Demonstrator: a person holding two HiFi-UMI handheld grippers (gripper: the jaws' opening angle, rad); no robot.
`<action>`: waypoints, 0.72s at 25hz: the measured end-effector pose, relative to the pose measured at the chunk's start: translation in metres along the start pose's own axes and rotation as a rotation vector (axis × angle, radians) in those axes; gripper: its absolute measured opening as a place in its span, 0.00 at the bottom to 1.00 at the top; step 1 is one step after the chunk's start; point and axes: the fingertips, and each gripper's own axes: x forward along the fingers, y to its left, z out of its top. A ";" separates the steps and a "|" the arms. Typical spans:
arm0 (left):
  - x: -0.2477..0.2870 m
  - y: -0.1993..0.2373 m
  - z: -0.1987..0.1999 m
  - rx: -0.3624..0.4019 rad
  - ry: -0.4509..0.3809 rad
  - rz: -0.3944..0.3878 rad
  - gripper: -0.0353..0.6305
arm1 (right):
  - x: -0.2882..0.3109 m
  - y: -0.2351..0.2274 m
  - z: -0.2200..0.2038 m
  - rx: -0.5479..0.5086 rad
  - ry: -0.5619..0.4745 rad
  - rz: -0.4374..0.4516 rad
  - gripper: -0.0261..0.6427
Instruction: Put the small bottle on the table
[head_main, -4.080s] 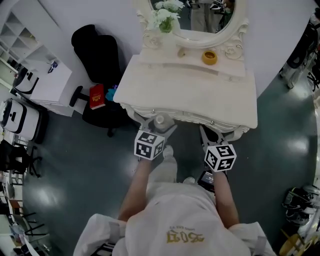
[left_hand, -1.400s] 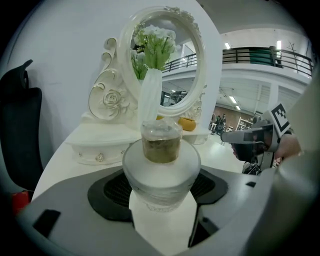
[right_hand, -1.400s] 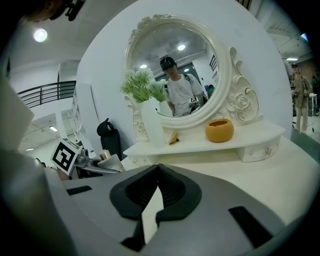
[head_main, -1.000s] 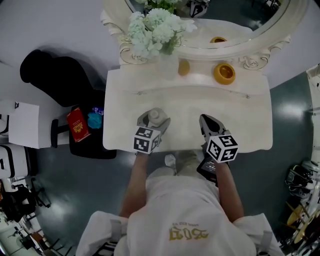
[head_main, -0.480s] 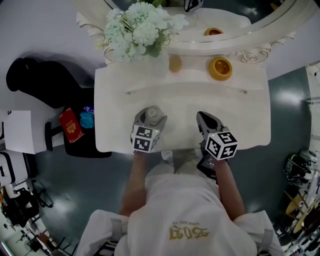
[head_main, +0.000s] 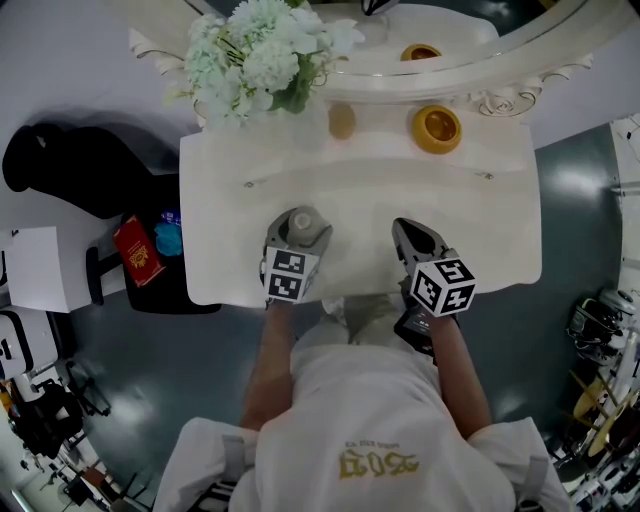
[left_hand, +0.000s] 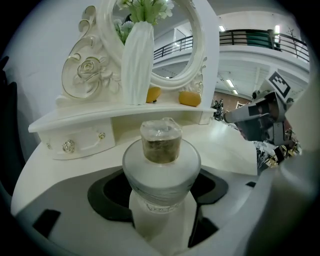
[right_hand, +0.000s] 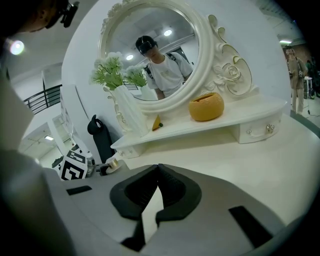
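Observation:
The small bottle (head_main: 301, 226) is frosted white with a clear cap (left_hand: 161, 140) and stands upright between the jaws of my left gripper (head_main: 297, 235). The jaws are shut on its body (left_hand: 161, 182), one on each side. It is held over the front left part of the white dressing table (head_main: 490, 235); whether its base touches the top is hidden. My right gripper (head_main: 410, 238) hovers over the front right of the table. Its jaws are shut with the tips (right_hand: 157, 167) touching, and nothing is between them.
A raised shelf at the back carries a white vase of flowers (head_main: 255, 55), a yellow bowl (head_main: 437, 127) and a small yellowish object (head_main: 342, 121), under an oval mirror (right_hand: 150, 60). A black chair with a red book (head_main: 137, 251) stands left of the table.
Both grippers have come forward from the table's front edge to over its top, the left one still holding the bottle. In the last half second they hardly move.

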 end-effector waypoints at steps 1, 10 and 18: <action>0.001 0.000 0.000 0.005 -0.001 0.001 0.57 | 0.000 0.000 0.000 0.000 0.002 0.000 0.06; 0.005 -0.002 -0.008 0.092 0.018 0.037 0.57 | 0.000 0.000 -0.003 -0.001 0.004 0.000 0.06; 0.006 -0.002 -0.008 0.086 0.015 0.057 0.57 | -0.005 0.003 -0.002 -0.004 -0.009 -0.005 0.06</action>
